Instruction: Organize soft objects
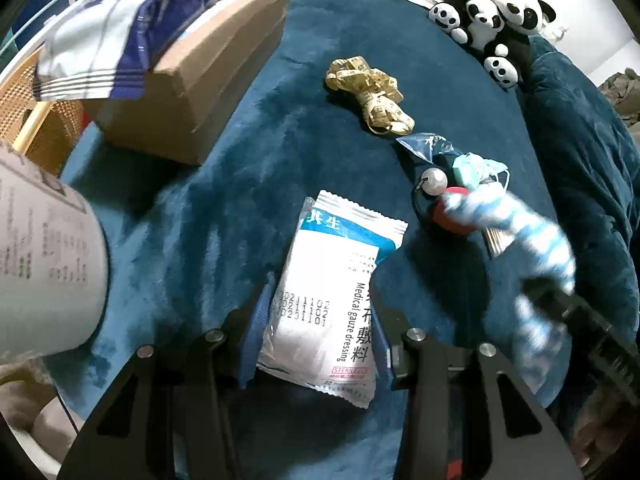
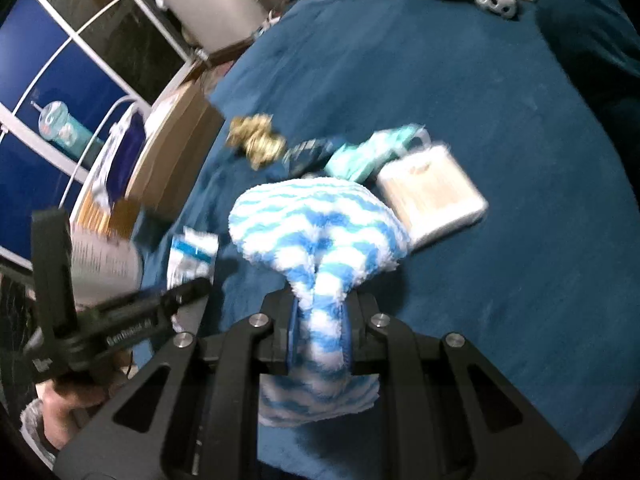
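The blanket (image 2: pixel 460 80) under everything is deep blue-green and fuzzy. The fluffy cloth (image 2: pixel 316 232) has wavy stripes of bright blue and white. The gauze packet (image 1: pixel 332 292) is white with a blue band on top and a small red box near the bottom. The tape measure (image 1: pixel 370 94) is yellow with dark marks. The cardboard box (image 1: pixel 208 76) is plain brown. The toy pandas (image 1: pixel 492 16) are black and white. The face mask (image 1: pixel 476 168) is pale green-blue. The fingers (image 1: pixel 256 320) have blue pads on black.
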`<state>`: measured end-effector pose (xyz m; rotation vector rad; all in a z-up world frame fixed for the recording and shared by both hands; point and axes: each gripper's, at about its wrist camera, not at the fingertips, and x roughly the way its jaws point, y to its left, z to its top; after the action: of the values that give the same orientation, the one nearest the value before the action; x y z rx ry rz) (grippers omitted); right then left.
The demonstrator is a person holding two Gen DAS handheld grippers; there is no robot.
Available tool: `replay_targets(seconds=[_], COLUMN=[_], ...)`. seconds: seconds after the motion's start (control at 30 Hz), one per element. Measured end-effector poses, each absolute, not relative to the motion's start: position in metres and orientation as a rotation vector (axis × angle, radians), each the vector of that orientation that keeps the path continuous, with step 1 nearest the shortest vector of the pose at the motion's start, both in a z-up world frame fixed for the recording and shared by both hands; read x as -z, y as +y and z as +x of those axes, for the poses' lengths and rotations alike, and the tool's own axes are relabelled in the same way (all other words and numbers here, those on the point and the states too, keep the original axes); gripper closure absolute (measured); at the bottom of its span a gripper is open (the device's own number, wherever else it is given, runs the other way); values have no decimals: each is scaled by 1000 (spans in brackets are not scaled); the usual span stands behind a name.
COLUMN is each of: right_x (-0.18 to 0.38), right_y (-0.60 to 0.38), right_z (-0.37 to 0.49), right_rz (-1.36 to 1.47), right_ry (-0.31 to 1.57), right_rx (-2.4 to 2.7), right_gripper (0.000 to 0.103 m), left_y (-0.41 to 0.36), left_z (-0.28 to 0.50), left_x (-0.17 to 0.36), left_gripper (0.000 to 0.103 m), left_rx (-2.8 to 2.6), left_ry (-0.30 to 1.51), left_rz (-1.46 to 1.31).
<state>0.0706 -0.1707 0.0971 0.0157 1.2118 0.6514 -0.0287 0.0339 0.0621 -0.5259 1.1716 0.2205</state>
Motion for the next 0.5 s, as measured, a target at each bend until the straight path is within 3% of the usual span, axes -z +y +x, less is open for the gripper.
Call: replay_targets(seconds=[0.5], right_x=[-89], right_y=[-168], right_z=[39], right_rz=[-11], right_ry=[1257], right_rx=[-636], right_gripper=[86], left_y=[29], left_z=[-56], left_x=[-79], left_gripper=[56], left_rx=[-224], left_ry=[1135], left_rz=[-506])
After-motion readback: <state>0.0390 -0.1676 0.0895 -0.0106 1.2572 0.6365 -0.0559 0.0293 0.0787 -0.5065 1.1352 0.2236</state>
